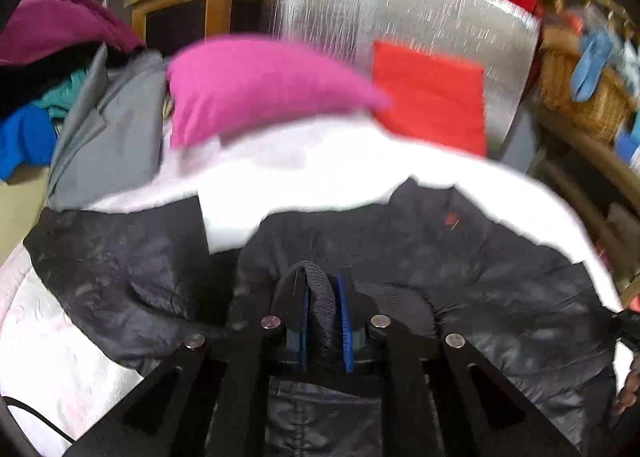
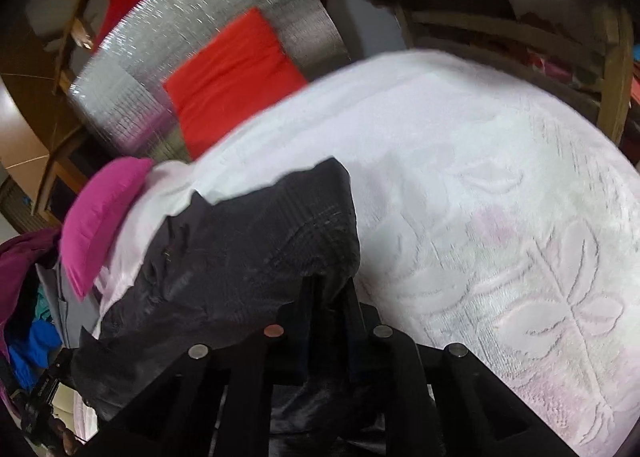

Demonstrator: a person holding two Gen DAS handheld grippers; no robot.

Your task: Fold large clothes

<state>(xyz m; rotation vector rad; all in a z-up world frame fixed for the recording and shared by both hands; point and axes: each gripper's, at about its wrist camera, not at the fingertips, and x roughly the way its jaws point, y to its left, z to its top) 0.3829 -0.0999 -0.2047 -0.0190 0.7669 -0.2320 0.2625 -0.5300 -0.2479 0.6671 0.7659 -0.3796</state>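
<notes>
A large dark navy jacket (image 1: 460, 269) lies spread over a white embossed blanket (image 1: 320, 173). My left gripper (image 1: 324, 289) is shut on the jacket's ribbed knit hem or cuff, pinched between the blue pads (image 1: 345, 321). In the right wrist view the same jacket (image 2: 240, 253) hangs bunched to the left, and my right gripper (image 2: 328, 289) is shut on a fold of its dark fabric above the white blanket (image 2: 500, 217). The right fingertips are partly buried in cloth.
A pink pillow (image 1: 256, 85) and a red folded cloth (image 1: 432, 97) lie beyond the jacket, on a silver foil mat (image 1: 400, 5). A pile of grey, blue, teal and purple clothes (image 1: 80, 105) sits at the left. A wicker basket (image 1: 580, 93) and wooden rails stand at the right.
</notes>
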